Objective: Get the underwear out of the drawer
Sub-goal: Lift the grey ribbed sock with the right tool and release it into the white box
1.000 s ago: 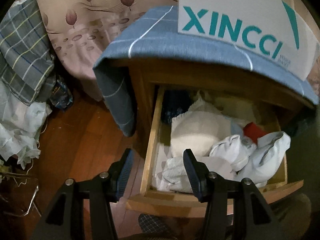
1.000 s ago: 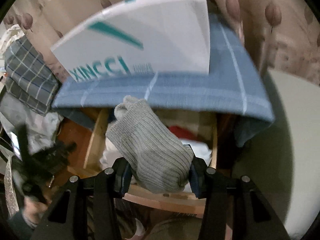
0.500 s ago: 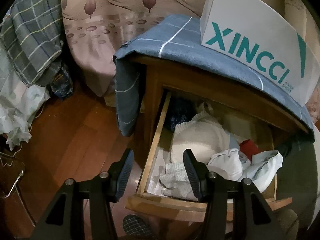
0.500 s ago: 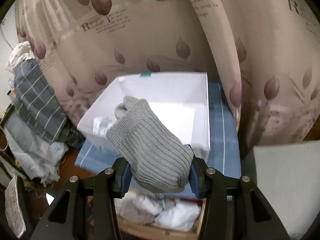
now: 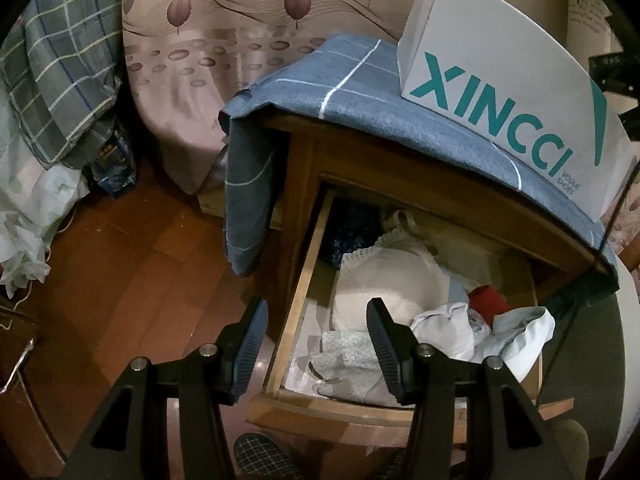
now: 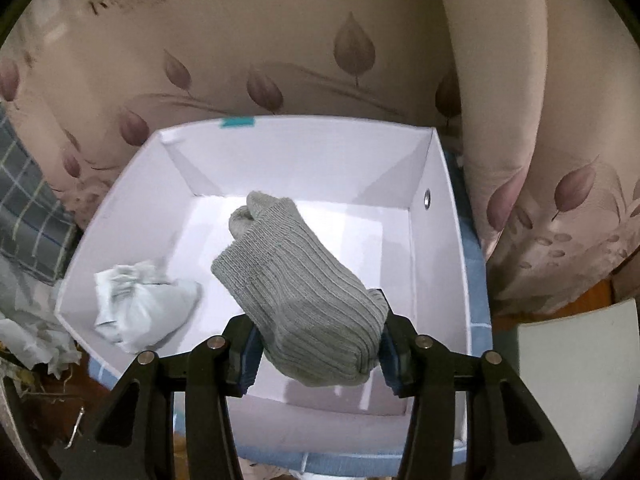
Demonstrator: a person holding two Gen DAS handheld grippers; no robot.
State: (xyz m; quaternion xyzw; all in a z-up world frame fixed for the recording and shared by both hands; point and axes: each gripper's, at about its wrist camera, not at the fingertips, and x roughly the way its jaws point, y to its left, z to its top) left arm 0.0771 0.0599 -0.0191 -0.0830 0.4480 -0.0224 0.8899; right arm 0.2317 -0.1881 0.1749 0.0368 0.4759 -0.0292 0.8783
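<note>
Right wrist view: 1 grey ribbed knit sock bundle (image 6: 304, 300), rolled and chunky, clamped between the right gripper (image 6: 318, 354) jaws, both blue pads pressing its sides. It juts forward and up-left from the jaws. Just beyond and below the jaws sits 1 white cardboard shoebox (image 6: 448, 248), open-topped, smooth inside, w/ a metal eyelet in the wall right of the jaws. Inside the box, left of the jaws, lies 1 pale blue-grey crumpled cloth item (image 6: 140, 308); can't tell what garment it is. Behind the box hangs a beige curtain w/ mauve leaf print (image 6: 320, 60). Right of the jaws, a white board edge (image 6: 576, 380).

Left wrist view: left gripper (image 5: 314, 344) jaws stand part open w/ nothing between the pads, only the drawer's side rail seen through the gap. 1 wooden pull-out drawer (image 5: 304, 304) stands open ahead of the jaws, stuffed w/ soft laundry: 1 cream padded bra w/ scalloped trim (image 5: 384, 276) just beyond the right pad, 1 dark blue patterned piece (image 5: 352, 228) further in, 1 red item (image 5: 486, 300), several white and pale rolled pieces (image 5: 444, 332) right of the jaws, 1 white dotted cloth (image 5: 348, 352) near the front. Exact count of the white pieces unclear. A blue-grey checked cloth (image 5: 320, 84) drapes the wooden nightstand (image 5: 304, 168) top and hangs down its side; the box, printed XINCCI in teal, stands on it. Left of the jaws: red-brown wood floor (image 5: 140, 260), grey plaid fabric heap (image 5: 60, 60). Below the jaws, 1 checked slipper toe (image 5: 260, 456).
</note>
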